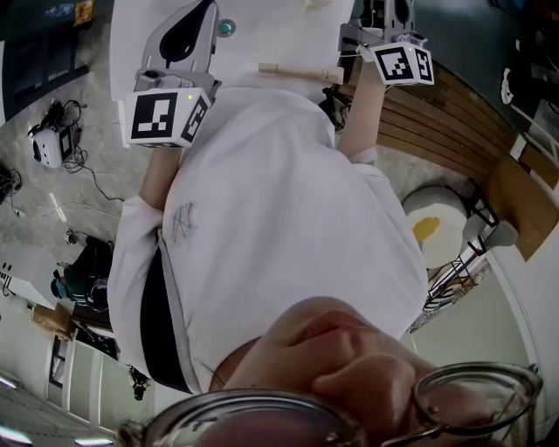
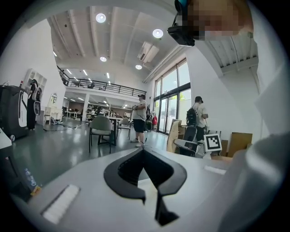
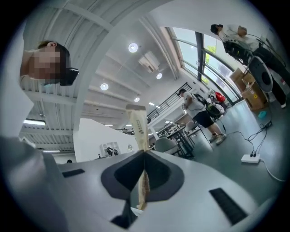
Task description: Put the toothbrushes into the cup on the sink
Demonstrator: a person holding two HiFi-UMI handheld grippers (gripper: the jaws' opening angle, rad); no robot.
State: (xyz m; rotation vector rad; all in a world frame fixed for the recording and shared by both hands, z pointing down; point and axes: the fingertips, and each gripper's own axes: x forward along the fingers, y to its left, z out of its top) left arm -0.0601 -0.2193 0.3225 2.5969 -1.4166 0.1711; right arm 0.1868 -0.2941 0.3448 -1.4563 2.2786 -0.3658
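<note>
My right gripper (image 1: 348, 72) is shut on a pale wooden toothbrush (image 1: 297, 72), which sticks out sideways to the left over a white surface. In the right gripper view the toothbrush (image 3: 137, 129) stands upright, pinched between the closed jaws (image 3: 144, 156). My left gripper (image 1: 203, 13) is held up at the upper left, its jaws (image 2: 144, 152) together with nothing between them. The right gripper's marker cube (image 2: 213, 142) shows in the left gripper view. I see no cup and no sink in any view.
A person in a white shirt (image 1: 271, 236) fills the middle of the head view. A slatted wooden surface (image 1: 437, 122) runs along the right, with a round white object (image 1: 434, 229) below it. Cables and devices (image 1: 52, 144) lie on the floor at left. Chairs (image 2: 100, 129) and people stand in the hall beyond.
</note>
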